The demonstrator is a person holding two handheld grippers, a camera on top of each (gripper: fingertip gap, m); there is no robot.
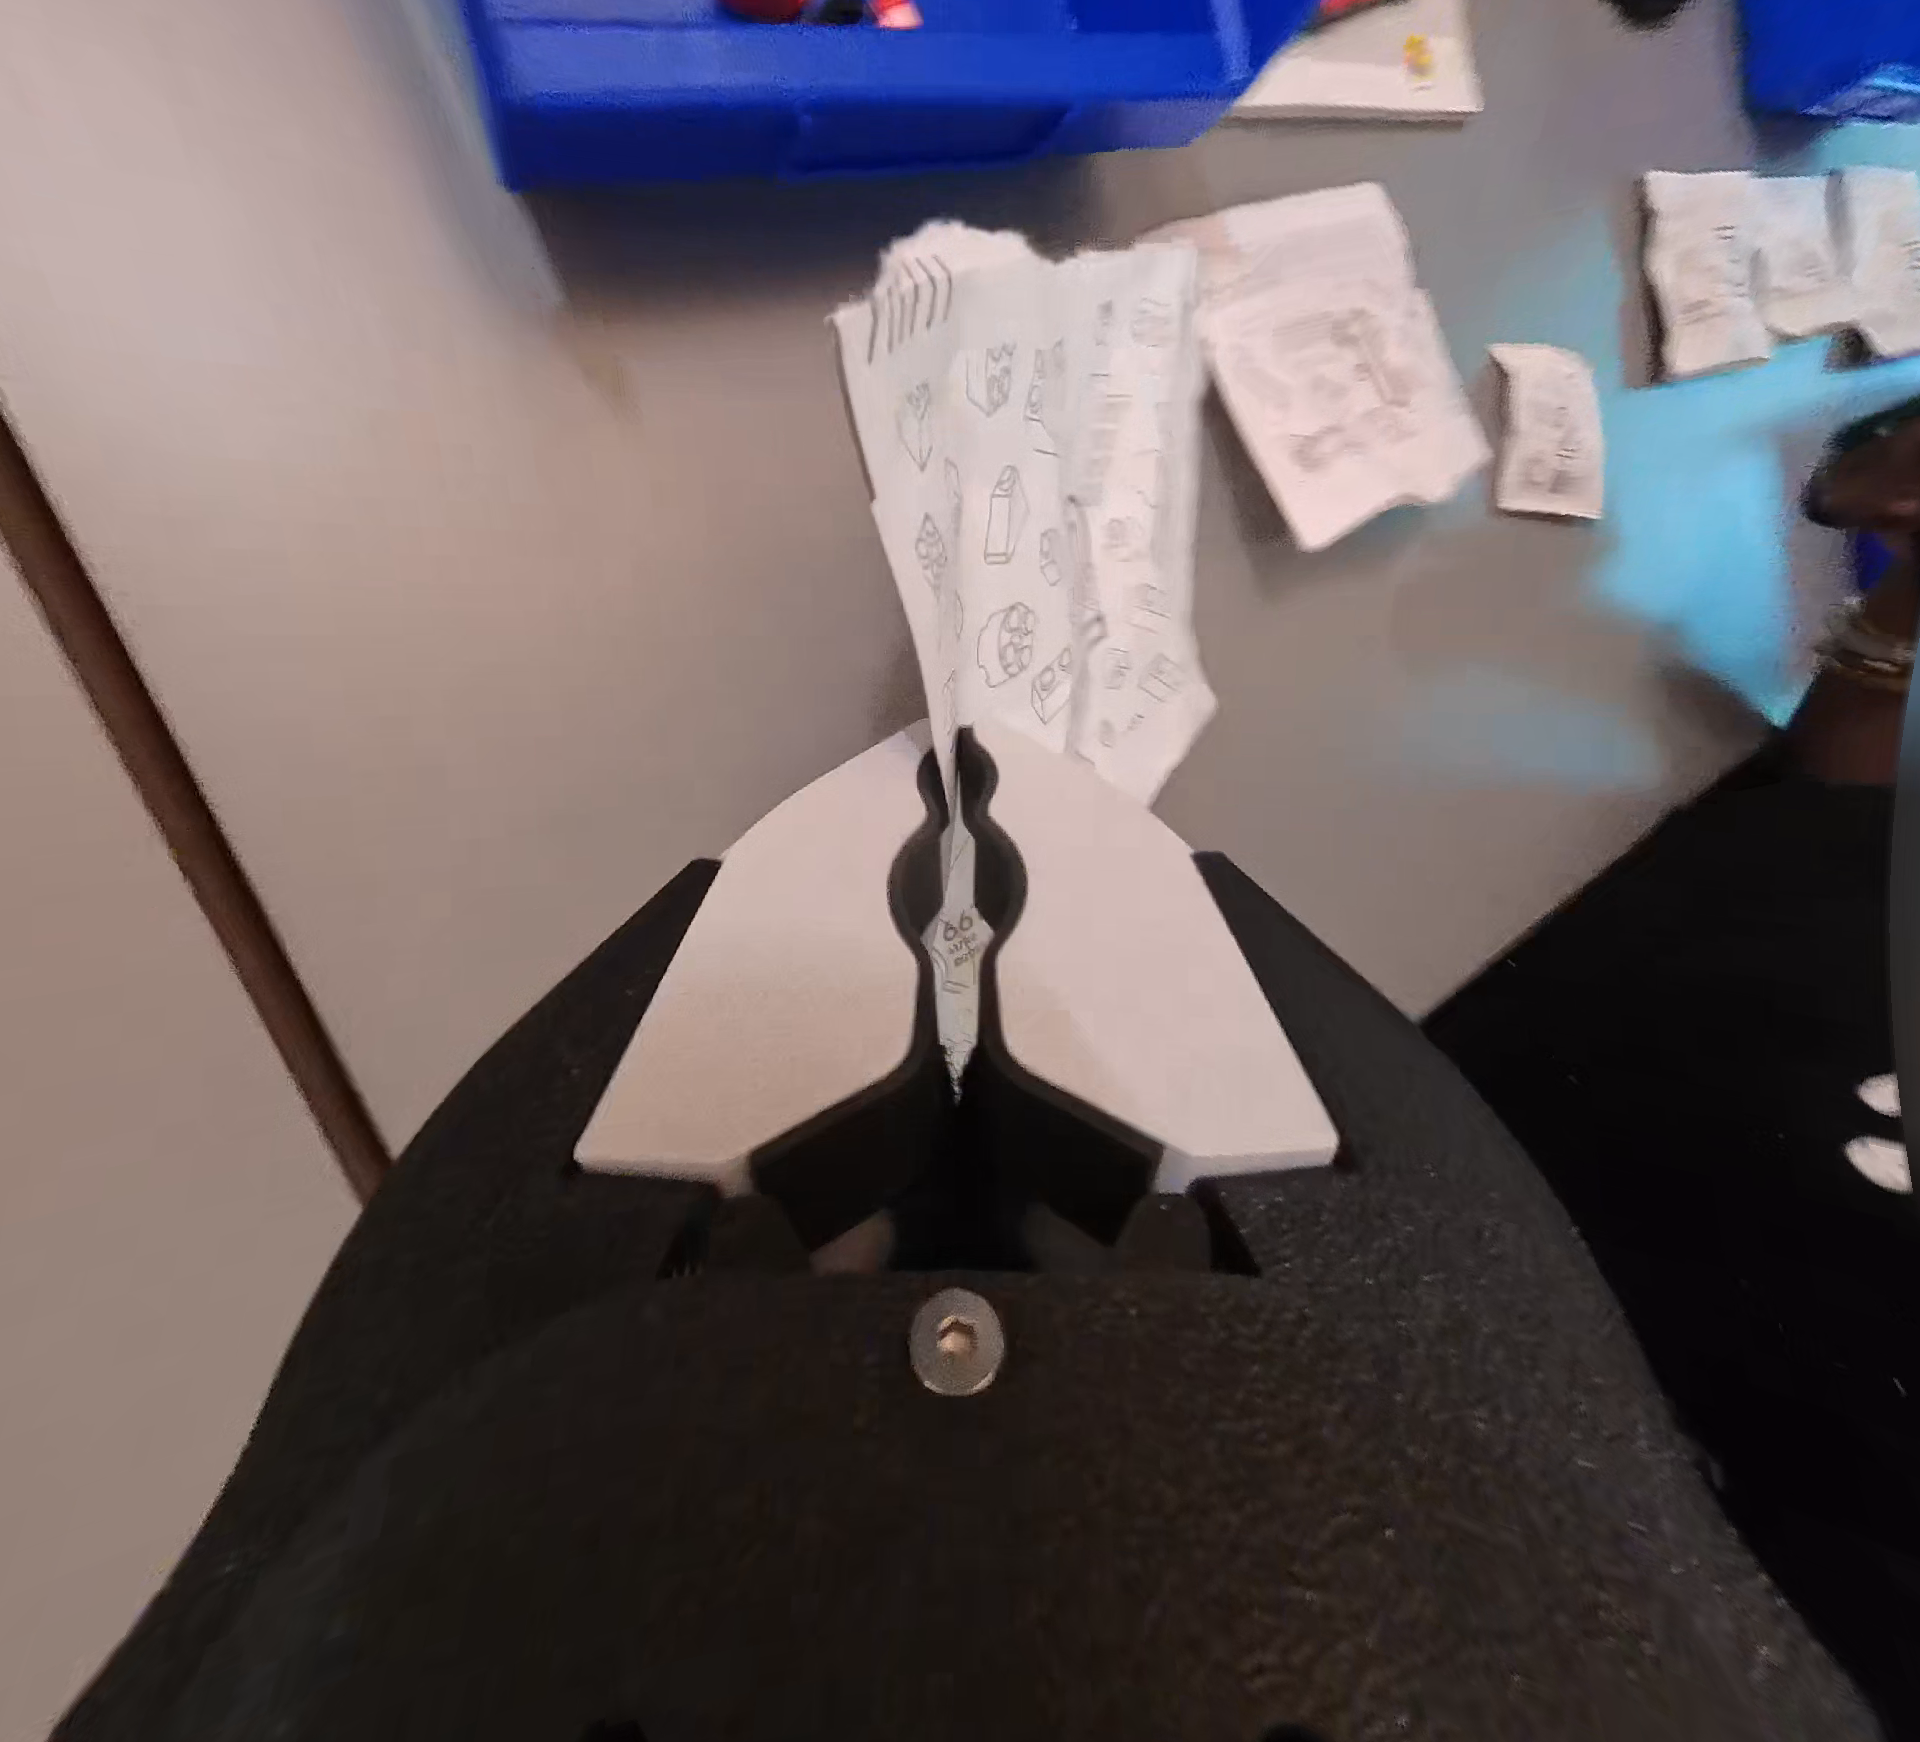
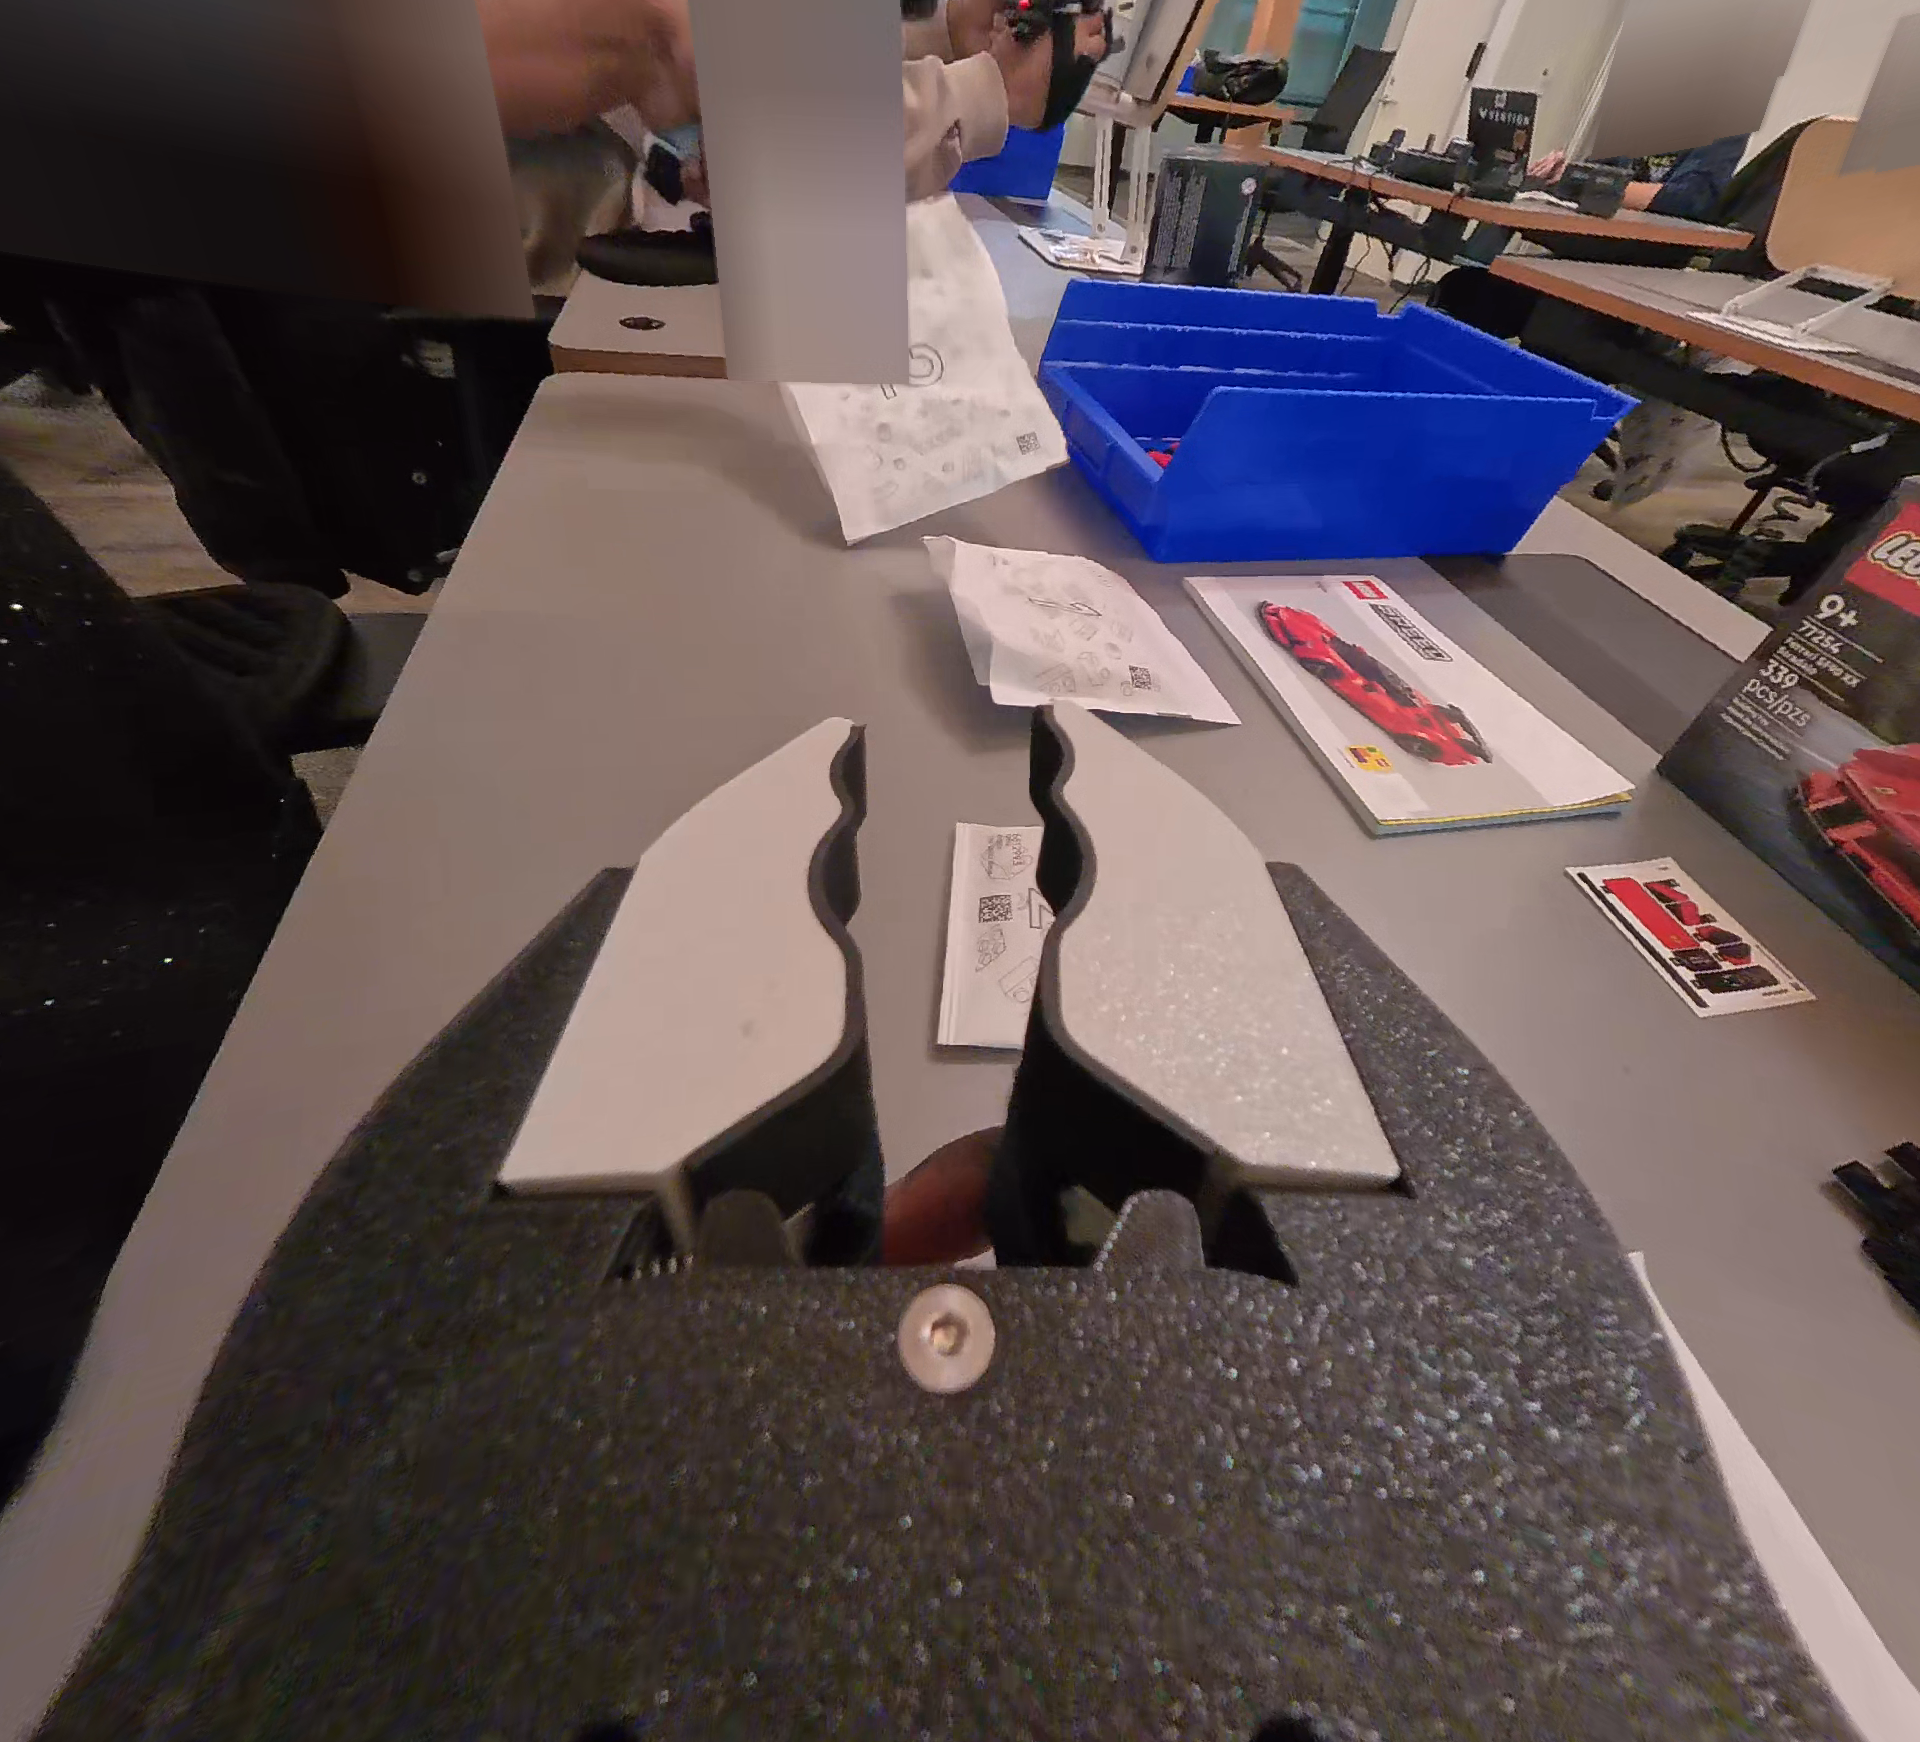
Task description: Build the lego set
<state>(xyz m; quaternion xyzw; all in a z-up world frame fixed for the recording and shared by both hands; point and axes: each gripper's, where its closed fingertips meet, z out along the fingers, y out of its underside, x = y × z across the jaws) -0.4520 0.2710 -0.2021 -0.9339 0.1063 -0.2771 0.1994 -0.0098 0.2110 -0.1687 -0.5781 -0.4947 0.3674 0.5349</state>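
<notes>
Clamping seen: left gripper [image 1: 958, 747] was closed on a white paper bag [image 1: 1023, 508], held upright | right gripper [image 2: 945, 736] was parted, unloaded, small packet [image 2: 992, 934] lying lengthwise beneath on desk [image 2: 644, 653].

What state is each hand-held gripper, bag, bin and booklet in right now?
Left hand-held gripper: shut on a white printed paper bag, held above the table.
Right hand-held gripper: open, holding nothing, over a small paper bag.
Blue bin: open-topped, red pieces inside.
Instruction booklet: closed, flat.
Torn bag: lying flat.
</notes>
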